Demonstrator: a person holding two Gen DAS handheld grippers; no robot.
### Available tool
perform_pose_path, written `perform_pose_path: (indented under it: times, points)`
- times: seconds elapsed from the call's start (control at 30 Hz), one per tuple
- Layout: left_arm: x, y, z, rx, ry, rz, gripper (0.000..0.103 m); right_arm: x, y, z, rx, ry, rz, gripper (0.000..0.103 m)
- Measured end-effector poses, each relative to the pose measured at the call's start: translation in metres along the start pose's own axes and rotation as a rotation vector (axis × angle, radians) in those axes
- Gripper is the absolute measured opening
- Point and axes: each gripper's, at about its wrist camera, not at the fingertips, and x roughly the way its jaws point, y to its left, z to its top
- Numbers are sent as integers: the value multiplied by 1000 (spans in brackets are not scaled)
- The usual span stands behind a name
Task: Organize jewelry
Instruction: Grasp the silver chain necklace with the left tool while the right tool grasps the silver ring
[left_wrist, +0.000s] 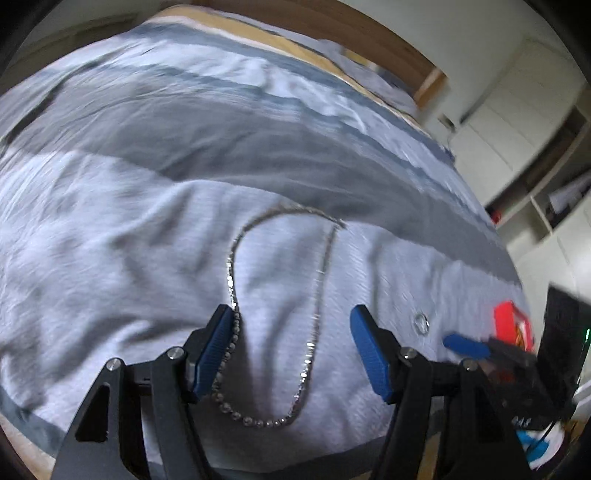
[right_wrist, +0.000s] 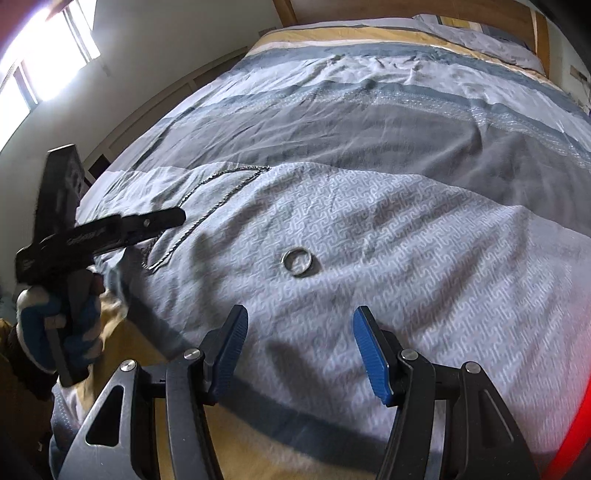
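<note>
1. L tongs (left_wrist: 291, 321) were spread wide, empty, over chain (left_wrist: 236, 325) lying looped on bed (left_wrist: 110, 221); chain brushed the left pad
2. R tongs (right_wrist: 300, 323) also gaped, empty, w/ ring (right_wrist: 296, 261) flat on bed just ahead

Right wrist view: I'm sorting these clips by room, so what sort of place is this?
Most likely a bedroom. A striped duvet covers a wide bed with a wooden headboard and a pillow at its far end. A necklace and a ring lie on the bedding.
</note>
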Motion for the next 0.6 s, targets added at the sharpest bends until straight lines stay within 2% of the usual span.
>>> perform_pose_path:
  times: [0.2, 0.27, 0.3, 0.4, 0.47, 0.53, 0.6]
  points:
    - [11, -23, -6, 102, 4, 45, 62, 12, 5, 13, -34, -15, -10, 58]
    - [15, -28, -8, 135, 4, 75, 60, 17, 7, 19, -49, -17, -23, 52]
    - [16, -29, -10, 151, 3, 92, 56, 20, 7, 21, -54, -16, -27, 50]
    - [19, -29, -12, 166, 4, 114, 45, 27, 8, 24, -78, -9, -43, 36]
    - [20, -29, -13, 171, 5, 121, 34, 30, 9, 24, -90, -1, -45, 21]
    - [20, -29, -13, 174, 8, 122, 14, 31, 10, 22, -105, 8, -48, 21]
    - [17, -30, -14, 174, 7, 121, 6, 30, 12, 21, -111, 9, -46, 21]
